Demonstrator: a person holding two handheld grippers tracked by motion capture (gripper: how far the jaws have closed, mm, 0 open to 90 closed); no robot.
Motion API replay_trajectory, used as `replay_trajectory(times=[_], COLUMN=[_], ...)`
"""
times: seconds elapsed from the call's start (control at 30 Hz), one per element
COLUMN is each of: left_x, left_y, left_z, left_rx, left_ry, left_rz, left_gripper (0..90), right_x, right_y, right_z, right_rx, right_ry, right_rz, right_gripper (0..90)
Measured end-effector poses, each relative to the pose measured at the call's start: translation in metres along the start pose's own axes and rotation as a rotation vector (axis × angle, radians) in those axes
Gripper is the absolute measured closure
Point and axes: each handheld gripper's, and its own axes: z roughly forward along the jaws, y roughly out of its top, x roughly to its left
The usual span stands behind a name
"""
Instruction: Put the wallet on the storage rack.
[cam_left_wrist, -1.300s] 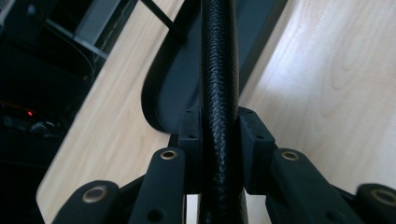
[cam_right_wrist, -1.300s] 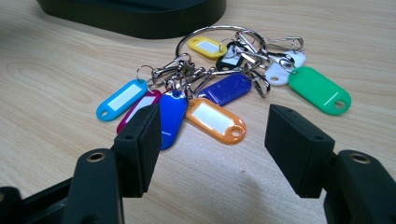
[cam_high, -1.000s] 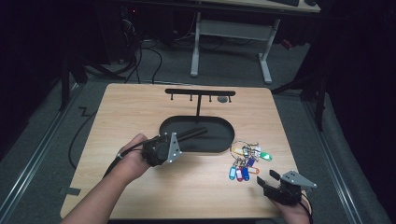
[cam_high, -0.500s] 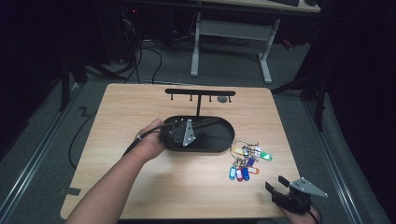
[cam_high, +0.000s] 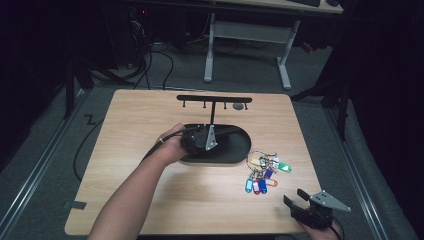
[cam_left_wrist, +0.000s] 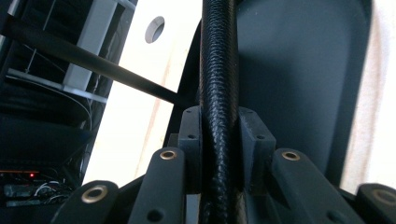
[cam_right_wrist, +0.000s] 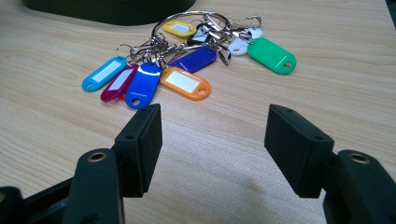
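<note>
A black key stand rises from an oval base (cam_high: 235, 145) in the middle of the table, with an upright post (cam_high: 212, 112) and a hooked crossbar (cam_high: 214, 99). My left gripper (cam_high: 202, 138) lies over the base, shut on a black textured rod (cam_left_wrist: 219, 84) that looks like the stand's post. A bunch of key tags (cam_high: 263, 172) in blue, orange, green, yellow and magenta lies on the wood right of the base. My right gripper (cam_high: 295, 196) hovers open at the front right, with the key tags (cam_right_wrist: 187, 60) a short way ahead of the right gripper (cam_right_wrist: 212, 135).
The wooden table (cam_high: 140, 125) has a small round hole (cam_high: 239, 106) behind the crossbar. A cable (cam_high: 85, 145) hangs off the left edge. A desk frame (cam_high: 245, 35) stands on the floor beyond the table's far edge.
My left gripper swung right from the base's left end onto the base and closed on the rod. The right gripper drew back a little toward the front edge.
</note>
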Motion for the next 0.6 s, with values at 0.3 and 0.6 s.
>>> replay_trajectory(times=[0.3, 0.6], left_x=[0.005, -0.005], left_y=[-0.010, -0.016], left_z=[0.011, 0.016], left_rx=[0.055, 0.086], left_ry=[-0.007, -0.010], left_rz=[0.030, 0.038], left_gripper=[73.1, 72.3], right_x=[-0.002, -0.001], right_y=[-0.001, -0.001], right_z=[0.000, 0.001], right_rx=[0.003, 0.008], right_ry=[0.003, 0.006], right_rz=[0.017, 0.013], right_gripper=[37.1, 37.0])
